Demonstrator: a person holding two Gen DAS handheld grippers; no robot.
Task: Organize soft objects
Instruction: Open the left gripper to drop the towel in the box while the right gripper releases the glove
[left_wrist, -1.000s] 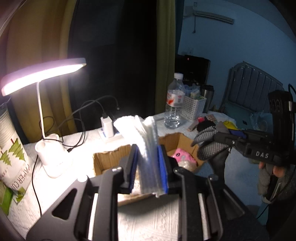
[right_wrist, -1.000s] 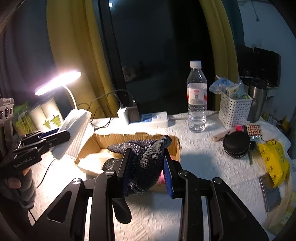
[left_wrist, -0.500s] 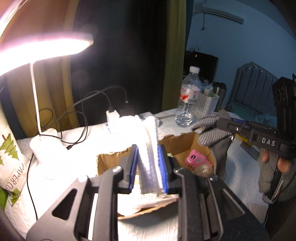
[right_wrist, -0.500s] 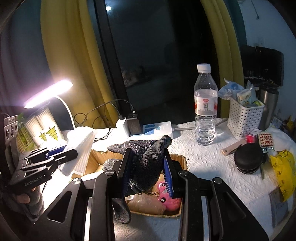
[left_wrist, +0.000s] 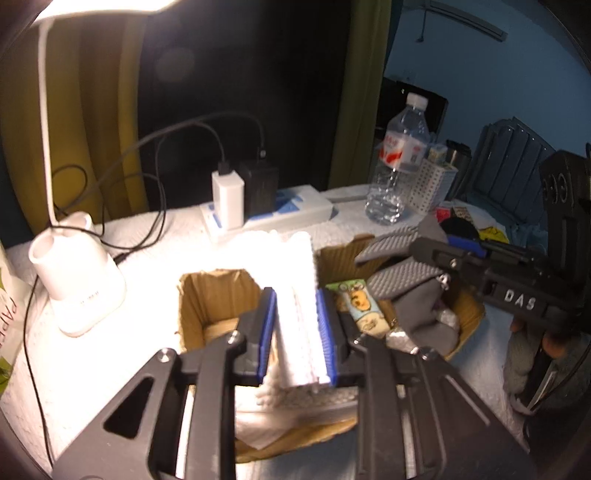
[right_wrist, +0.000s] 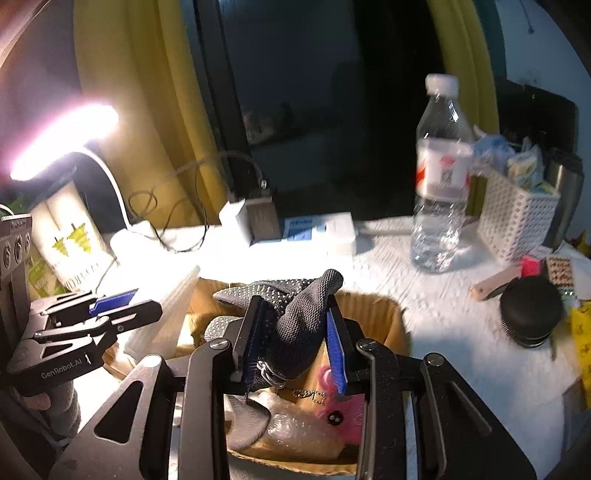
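My left gripper (left_wrist: 295, 336) is shut on a folded white cloth (left_wrist: 291, 280) and holds it over the left part of an open cardboard box (left_wrist: 207, 295). My right gripper (right_wrist: 295, 343) is shut on a grey dotted glove (right_wrist: 295, 317) just above the same box (right_wrist: 373, 310), over its right part. In the box lie a pink plush toy (right_wrist: 340, 413), a bubble-wrap piece (right_wrist: 295, 432) and a cartoon-printed packet (left_wrist: 360, 306). The right gripper with the glove also shows in the left wrist view (left_wrist: 443, 254); the left gripper shows in the right wrist view (right_wrist: 122, 306).
A lit white desk lamp (left_wrist: 74, 280) stands left of the box. Behind it are a power strip with chargers (left_wrist: 258, 206), a water bottle (right_wrist: 439, 184) and a white mesh basket (right_wrist: 517, 221). A round black case (right_wrist: 532, 314) and small items lie at the right.
Both grippers have moved forward and down over the box. The white cloth and the glove now hang low above its contents. Both grips are unchanged.
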